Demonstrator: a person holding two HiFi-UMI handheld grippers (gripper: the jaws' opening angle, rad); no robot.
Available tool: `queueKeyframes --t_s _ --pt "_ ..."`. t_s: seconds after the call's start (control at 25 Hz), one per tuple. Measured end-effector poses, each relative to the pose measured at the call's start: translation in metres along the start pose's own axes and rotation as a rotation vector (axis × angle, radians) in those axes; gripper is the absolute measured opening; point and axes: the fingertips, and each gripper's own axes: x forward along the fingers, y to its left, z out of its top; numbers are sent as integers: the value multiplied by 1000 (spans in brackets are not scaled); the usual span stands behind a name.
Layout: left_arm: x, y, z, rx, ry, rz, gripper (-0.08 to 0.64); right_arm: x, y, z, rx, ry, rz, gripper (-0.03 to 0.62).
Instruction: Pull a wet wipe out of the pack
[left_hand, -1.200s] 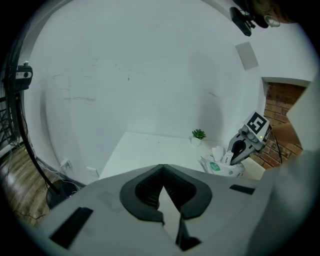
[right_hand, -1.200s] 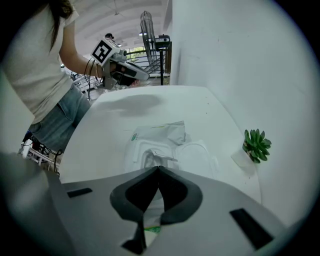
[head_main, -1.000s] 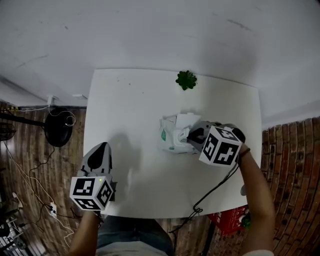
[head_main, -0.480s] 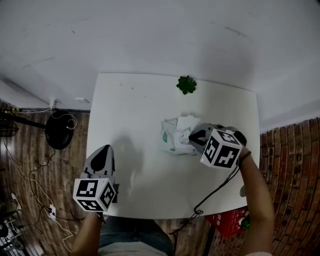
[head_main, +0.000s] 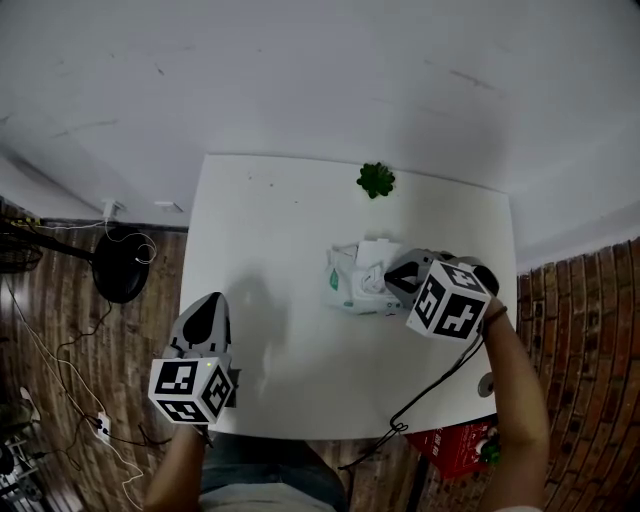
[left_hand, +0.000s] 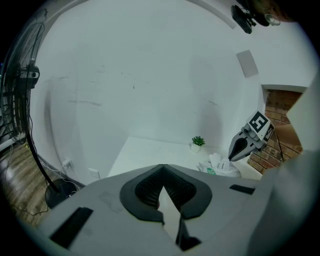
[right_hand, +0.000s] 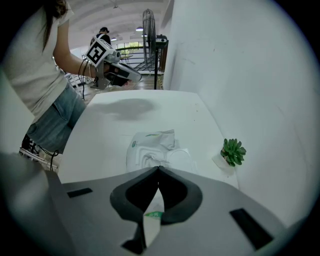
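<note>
The pack (right_hand: 150, 144) lies on the desk (right_hand: 110, 135), lid open, with a crumpled wet wipe (right_hand: 151, 160) sticking out. The right tongs (right_hand: 158, 168) are closed together just at this tuft. The left tongs (left_hand: 162, 166), also closed and empty, hover well apart. The wipe looks soft, damp and light, so the tuft is the place to pinch, though the light pack may lift too.

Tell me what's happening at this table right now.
A person holds a gripper in each hand over a white table. The right gripper is down at the wet wipe pack, whose lid is flipped open. Its jaws are closed on the wet wipe poking from the opening, apparently pinching it. The wipe is not pulled out yet. The left gripper is shut and empty, well away from the pack.
</note>
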Motion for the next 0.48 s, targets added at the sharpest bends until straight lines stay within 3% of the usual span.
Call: queueKeyframes --t_s 0.48 --pt "-9 1 10 -10 -21 -4 0 -17 -3 5 2 13 -30 2"
